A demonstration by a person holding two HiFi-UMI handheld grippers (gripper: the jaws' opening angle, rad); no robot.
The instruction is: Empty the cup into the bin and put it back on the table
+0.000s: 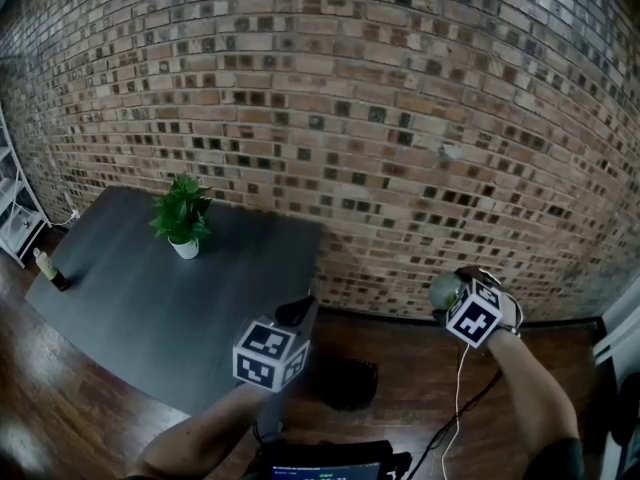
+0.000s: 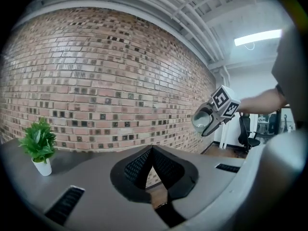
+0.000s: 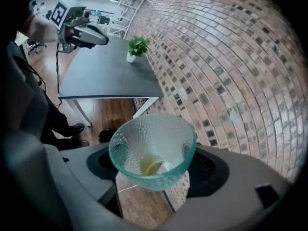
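1 step in hand: cup's up in the air, not dumped yet, I'd say. Get it over the bin before you tip more, roll the wrist slow and keep the squeeze steady, since glass is slick.
Brick wall (image 1: 400, 118): rough, red/brown/dark mix, just behind the work.
Floor (image 1: 60, 408): glossy wood planks.
Table (image 1: 150, 288): dark grey, matte, flat top, pale legs. It's the cup's return spot, well left of the cup.
Dark obj on floor (image 1: 345, 383): black, by the table's near corner. Maybe the bin, can't tell.
L gripper (image 2: 151, 150): grey plastic, ribbed black pads tip-to-tip, nothing betw them. Hangs by the table edge.
R gripper (image 1: 455, 298): jaws wide, pads pressed on the cup's sides, so it's held.
Cup (image 3: 153, 138): clear greenish glass, dimpled, flared cone. It's in the air right of the table, near the wall, over the floor.
Plant (image 1: 182, 213): leafy green, small white pot, on the table's far side.
Bottle (image 1: 48, 268): small, dark w/ pale top, at the table's left edge.
Contents (image 3: 150, 166): yellowish bit at the cup bottom, still inside. Can't tell what.
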